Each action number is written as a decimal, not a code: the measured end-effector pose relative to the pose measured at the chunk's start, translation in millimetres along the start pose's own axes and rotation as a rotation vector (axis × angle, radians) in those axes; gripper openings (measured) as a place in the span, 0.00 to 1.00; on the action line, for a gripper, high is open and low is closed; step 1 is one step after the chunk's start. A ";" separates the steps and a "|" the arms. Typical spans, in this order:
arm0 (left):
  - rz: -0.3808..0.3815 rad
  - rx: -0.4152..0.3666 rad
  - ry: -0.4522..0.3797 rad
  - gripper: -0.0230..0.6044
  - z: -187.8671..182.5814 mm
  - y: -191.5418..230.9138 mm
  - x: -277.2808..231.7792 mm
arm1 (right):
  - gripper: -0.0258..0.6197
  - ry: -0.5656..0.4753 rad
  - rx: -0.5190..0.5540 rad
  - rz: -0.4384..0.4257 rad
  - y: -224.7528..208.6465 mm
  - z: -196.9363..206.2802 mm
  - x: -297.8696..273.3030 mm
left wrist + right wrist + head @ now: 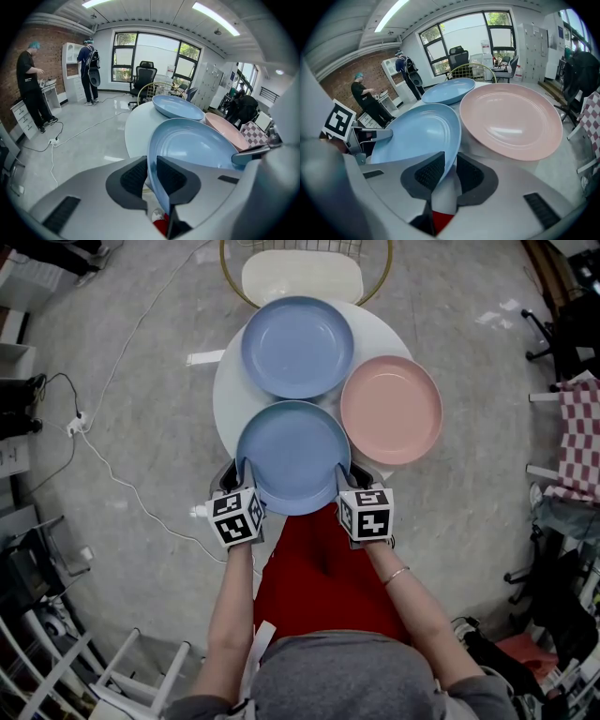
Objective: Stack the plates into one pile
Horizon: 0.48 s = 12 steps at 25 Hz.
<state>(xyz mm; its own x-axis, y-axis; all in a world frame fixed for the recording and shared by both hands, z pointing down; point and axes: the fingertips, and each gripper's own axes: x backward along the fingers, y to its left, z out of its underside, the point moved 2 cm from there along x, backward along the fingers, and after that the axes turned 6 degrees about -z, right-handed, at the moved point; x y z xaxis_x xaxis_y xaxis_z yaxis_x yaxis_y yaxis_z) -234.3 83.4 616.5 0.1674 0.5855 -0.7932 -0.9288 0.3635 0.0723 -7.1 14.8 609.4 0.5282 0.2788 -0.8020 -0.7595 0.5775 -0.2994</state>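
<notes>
While the left gripper (246,470) and the right gripper (345,472) each clamp an opposite rim of the nearest light blue round plastic plate (292,456), that plate sits at the near edge of the round white surface (225,390), apparently tilted. The pick-up step seems in hand. Next, it likely needs a level lift and centring over the far blue round plate (297,346) or the pink round plate (391,409).
</notes>
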 end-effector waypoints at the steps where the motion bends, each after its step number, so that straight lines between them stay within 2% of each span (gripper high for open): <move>1: 0.000 0.001 -0.002 0.15 -1.5 0.0 2.5 | 0.19 0.000 0.001 -0.002 0.9 -0.5 1.6; 6: -0.010 0.024 -0.021 0.14 -9.3 6.4 17.9 | 0.19 -0.007 0.009 -0.011 11.9 -3.8 8.4; 12: -0.021 0.018 -0.057 0.13 -25.1 11.4 36.1 | 0.19 -0.043 0.007 -0.024 23.4 -14.4 21.0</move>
<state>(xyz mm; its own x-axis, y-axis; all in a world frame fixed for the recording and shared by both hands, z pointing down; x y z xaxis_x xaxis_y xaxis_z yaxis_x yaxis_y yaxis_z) -247.1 90.5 573.6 0.2057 0.6181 -0.7587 -0.9191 0.3883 0.0671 -19.2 23.1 578.2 0.5625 0.2971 -0.7715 -0.7437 0.5896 -0.3151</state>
